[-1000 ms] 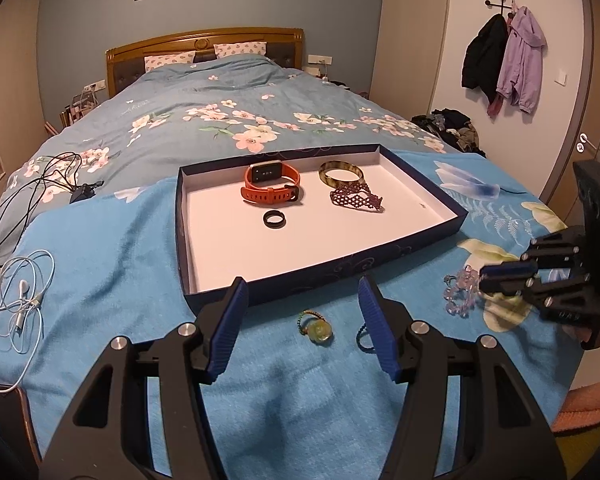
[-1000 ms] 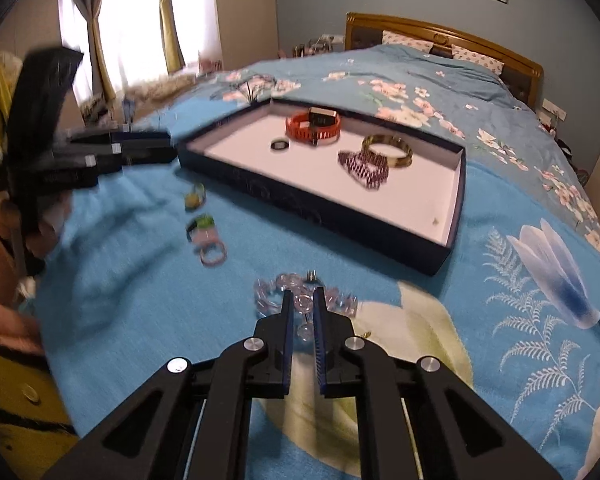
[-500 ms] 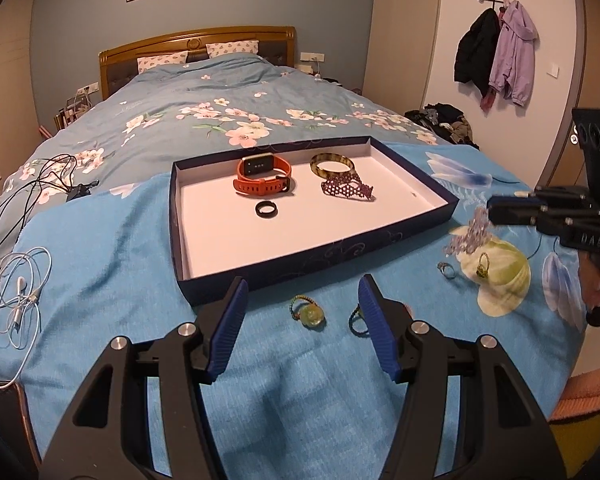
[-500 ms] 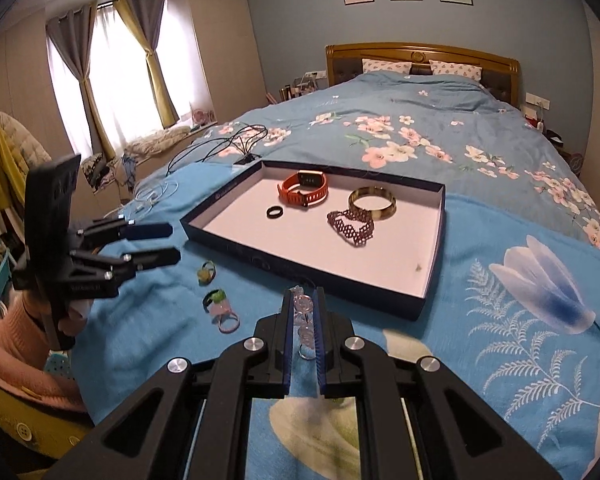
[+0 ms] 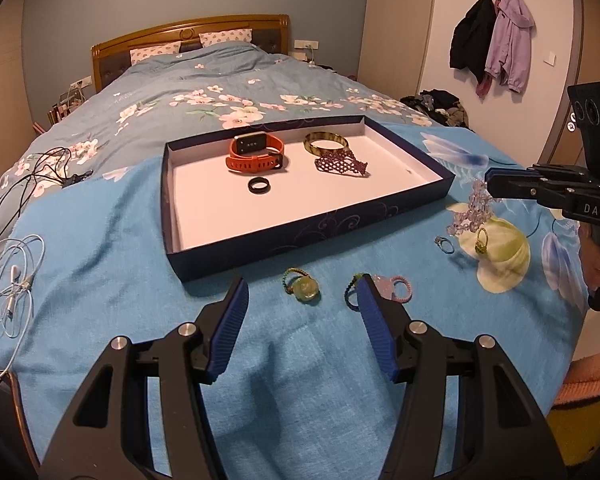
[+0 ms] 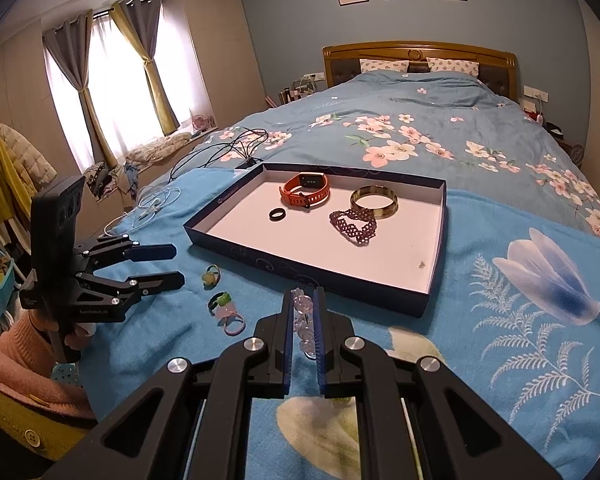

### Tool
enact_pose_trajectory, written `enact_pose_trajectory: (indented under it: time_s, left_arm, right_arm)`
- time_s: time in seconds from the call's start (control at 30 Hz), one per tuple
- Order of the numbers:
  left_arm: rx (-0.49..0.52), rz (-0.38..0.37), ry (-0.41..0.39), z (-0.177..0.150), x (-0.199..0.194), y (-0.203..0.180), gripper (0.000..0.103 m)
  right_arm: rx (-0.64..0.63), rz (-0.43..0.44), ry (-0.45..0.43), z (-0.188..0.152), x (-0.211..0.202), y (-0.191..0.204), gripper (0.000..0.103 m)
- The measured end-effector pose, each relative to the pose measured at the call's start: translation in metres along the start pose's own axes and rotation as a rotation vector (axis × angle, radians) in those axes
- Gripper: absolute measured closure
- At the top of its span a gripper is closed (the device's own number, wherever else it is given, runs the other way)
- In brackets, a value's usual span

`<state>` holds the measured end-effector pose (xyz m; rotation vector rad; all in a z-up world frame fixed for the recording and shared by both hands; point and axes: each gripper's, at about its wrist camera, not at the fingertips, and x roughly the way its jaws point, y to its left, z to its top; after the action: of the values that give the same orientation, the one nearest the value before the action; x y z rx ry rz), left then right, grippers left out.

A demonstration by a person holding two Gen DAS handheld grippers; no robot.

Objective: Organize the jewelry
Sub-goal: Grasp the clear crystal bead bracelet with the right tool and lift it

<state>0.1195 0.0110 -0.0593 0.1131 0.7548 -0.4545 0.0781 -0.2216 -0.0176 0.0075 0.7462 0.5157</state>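
Note:
A dark blue tray (image 5: pixel 300 230) (image 6: pixel 312 276) on the bed holds an orange watch (image 5: pixel 256 152), a black ring (image 5: pixel 259 185), a gold bangle (image 5: pixel 326 142) and a dark beaded bracelet (image 5: pixel 342 165). My right gripper (image 6: pixel 303 300) (image 5: pixel 490 186) is shut on a clear bead bracelet (image 6: pixel 304 320) (image 5: pixel 472 212), which hangs above the bedspread just right of the tray. My left gripper (image 5: pixel 302 292) (image 6: pixel 172 266) is open and empty, near a green ring (image 5: pixel 304 289), a green-black ring (image 5: pixel 354 292) and a pink ring (image 5: pixel 396 288).
Two small rings (image 5: pixel 444 244) (image 5: pixel 480 242) lie on the bedspread below the hanging bracelet. White earphones (image 5: pixel 12 280) and a black cable (image 5: pixel 28 188) lie left of the tray. Coats (image 5: pixel 492 44) hang on the right wall.
My right gripper lifted the clear bead bracelet off the bedspread and has carried it up toward the tray's right side. My left gripper stays open in place.

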Motion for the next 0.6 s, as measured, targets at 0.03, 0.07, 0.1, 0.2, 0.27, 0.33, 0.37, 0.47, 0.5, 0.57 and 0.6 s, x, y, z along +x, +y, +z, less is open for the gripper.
enact_pose_trajectory:
  time_s: [0.03,0.07,0.1,0.2,0.27,0.33,0.37,0.47,0.5,0.57,0.6]
  left_arm:
    - [0.001,-0.003,0.004,0.0,0.001,-0.001,0.048]
    - [0.002,-0.005,0.007,-0.001,0.003,-0.002,0.048]
    - [0.004,-0.009,0.011,-0.001,0.004,-0.004,0.049]
    - [0.014,-0.021,0.018,-0.001,0.007,-0.008,0.049]
    - [0.022,-0.03,0.02,-0.001,0.008,-0.011,0.049]
    - [0.031,-0.033,0.024,-0.002,0.009,-0.015,0.049]
    - [0.034,-0.035,0.026,-0.002,0.01,-0.016,0.049]
    - [0.036,-0.043,0.034,-0.003,0.012,-0.018,0.05]
    - [0.037,-0.045,0.035,-0.003,0.012,-0.019,0.05]
    - [0.039,-0.05,0.04,-0.003,0.013,-0.022,0.051]
    - [0.042,-0.055,0.042,-0.004,0.014,-0.023,0.053]
  right_arm:
    - [0.004,0.001,-0.001,0.0,0.0,-0.001,0.095]
    - [0.006,0.001,0.0,0.0,0.0,-0.001,0.095]
    - [0.006,0.002,0.0,-0.001,0.0,-0.001,0.095]
    - [0.013,0.003,0.002,-0.002,0.001,-0.003,0.095]
    - [0.016,0.004,0.001,-0.003,0.001,-0.003,0.095]
    - [0.022,0.008,0.0,-0.004,0.001,-0.003,0.095]
    - [0.022,0.009,0.0,-0.004,0.001,-0.003,0.095]
    - [0.023,0.012,-0.002,-0.004,0.0,-0.003,0.095]
    - [0.023,0.014,-0.002,-0.004,0.001,-0.003,0.095]
    - [0.025,0.014,-0.002,-0.004,0.001,-0.003,0.095]
    - [0.026,0.015,-0.003,-0.004,0.0,-0.003,0.095]
